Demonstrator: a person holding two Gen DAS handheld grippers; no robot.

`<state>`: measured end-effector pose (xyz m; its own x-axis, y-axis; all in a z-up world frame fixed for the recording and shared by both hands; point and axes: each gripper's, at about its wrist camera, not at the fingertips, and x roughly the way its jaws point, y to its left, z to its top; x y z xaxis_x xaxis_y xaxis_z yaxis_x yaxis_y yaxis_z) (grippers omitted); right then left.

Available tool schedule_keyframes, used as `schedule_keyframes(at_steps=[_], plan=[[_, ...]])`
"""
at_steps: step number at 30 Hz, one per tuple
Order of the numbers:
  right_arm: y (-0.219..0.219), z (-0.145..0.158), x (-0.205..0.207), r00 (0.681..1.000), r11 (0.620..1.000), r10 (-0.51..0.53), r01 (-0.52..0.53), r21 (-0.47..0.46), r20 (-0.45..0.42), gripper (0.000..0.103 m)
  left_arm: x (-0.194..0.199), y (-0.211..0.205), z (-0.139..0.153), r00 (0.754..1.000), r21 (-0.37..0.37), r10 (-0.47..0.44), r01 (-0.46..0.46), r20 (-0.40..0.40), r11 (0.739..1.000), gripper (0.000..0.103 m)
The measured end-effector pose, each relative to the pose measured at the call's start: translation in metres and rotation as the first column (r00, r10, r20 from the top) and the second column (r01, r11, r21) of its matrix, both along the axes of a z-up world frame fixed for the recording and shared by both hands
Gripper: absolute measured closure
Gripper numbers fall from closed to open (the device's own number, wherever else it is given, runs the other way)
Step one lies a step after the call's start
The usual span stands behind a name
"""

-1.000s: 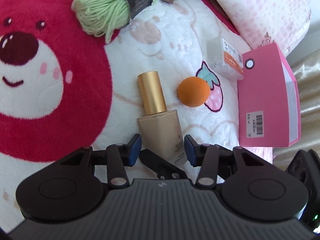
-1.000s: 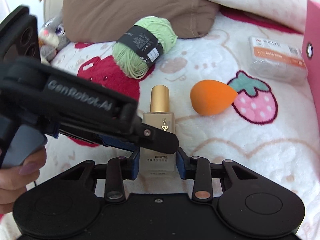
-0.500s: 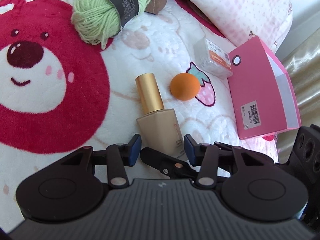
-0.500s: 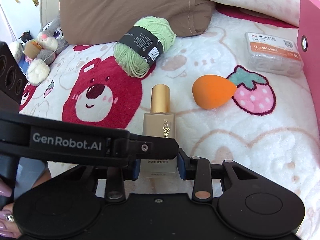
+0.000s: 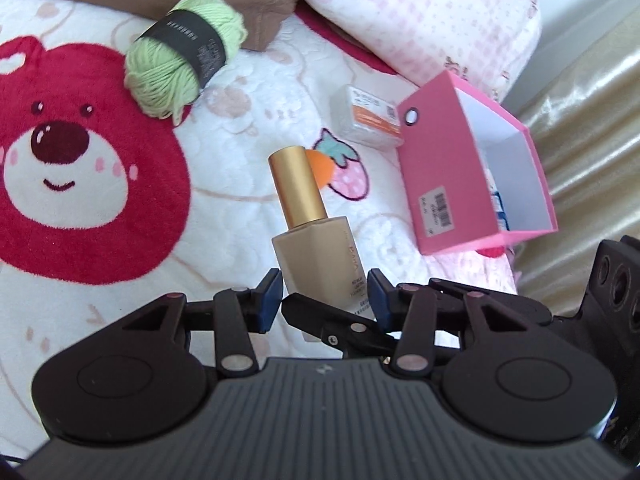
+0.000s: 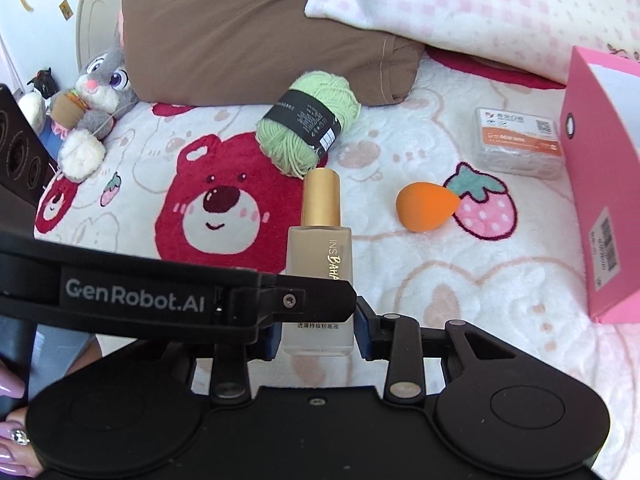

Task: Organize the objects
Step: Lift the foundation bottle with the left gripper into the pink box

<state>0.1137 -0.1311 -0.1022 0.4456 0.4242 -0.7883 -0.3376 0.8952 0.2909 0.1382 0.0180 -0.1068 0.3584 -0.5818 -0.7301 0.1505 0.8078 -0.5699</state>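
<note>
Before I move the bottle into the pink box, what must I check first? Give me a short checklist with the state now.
1. Left claw shut on the bottle: ok.
2. Right claw shut on the bottle: ok.
3. Gold cap on the bottle: ok.
4. Pink box open: ok.
5. Free room in the box: cannot tell; something already lies inside.
6. Low way to the box: not ok; sponge and packet lie between.

Bright, even daylight with soft, faint shadows. Glare washes out the curtain [image 5: 592, 92] at the right edge of the left view. Fisheye distortion bends both views toward dark corners; slight blur softens the pink box [image 5: 448, 184].
</note>
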Motion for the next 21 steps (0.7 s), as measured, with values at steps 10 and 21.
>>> schedule_keyframes(at_steps=[10, 21], plan=[[-0.028, 0.041, -0.035, 1.000, 1.000, -0.019, 0.019, 0.003, 0.021, 0.062, -0.026, -0.017, 0.037, 0.999, -0.056, -0.053, 0.054, 0.003, 0.997, 0.060], [-0.067, 0.104, -0.054, 0.997, 1.000, -0.024, 0.025, -0.005, 0.073, 0.063, -0.027, -0.049, 0.101, 0.988, -0.116, -0.152, 0.154, 0.020, 0.981, 0.060]])
